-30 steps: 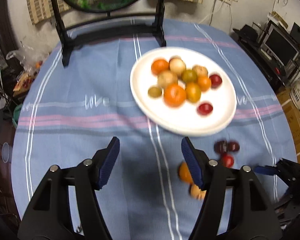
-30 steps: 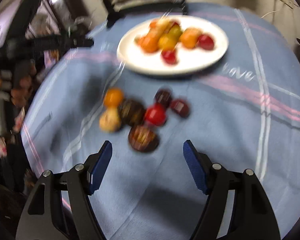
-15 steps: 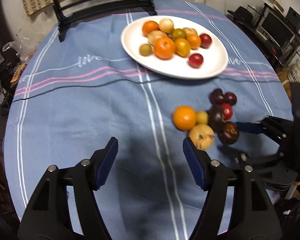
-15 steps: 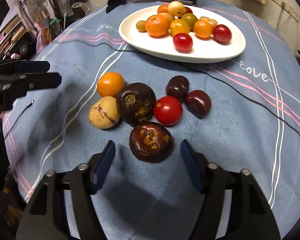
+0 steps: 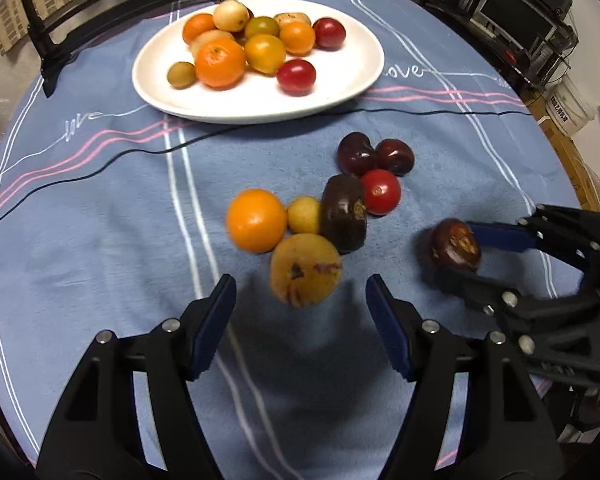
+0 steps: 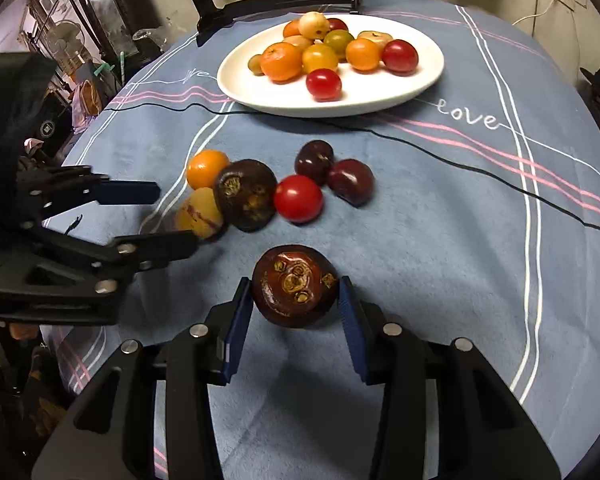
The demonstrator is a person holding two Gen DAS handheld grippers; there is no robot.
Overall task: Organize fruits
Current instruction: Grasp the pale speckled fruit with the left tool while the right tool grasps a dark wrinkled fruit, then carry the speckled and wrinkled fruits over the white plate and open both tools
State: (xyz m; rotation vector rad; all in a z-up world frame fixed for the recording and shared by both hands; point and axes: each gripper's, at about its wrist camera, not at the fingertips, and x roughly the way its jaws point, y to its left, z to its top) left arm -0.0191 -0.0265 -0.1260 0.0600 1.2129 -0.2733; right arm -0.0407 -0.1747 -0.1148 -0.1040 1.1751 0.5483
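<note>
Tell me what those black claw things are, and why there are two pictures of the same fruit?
They are grabbing tools that a person holds, one in each hand. Each tool carries a camera that looks out along its two fingers, so you get two pictures of the same table.

One picture comes from the left tool. It is open, just in front of a yellow fruit.

The other comes from the right tool. It is squeezing a dark brown fruit between its blue pads.

On the blue tablecloth lies a little heap of loose fruit, such as an orange and a red tomato. Farther back, a white plate already holds more fruit.
</note>
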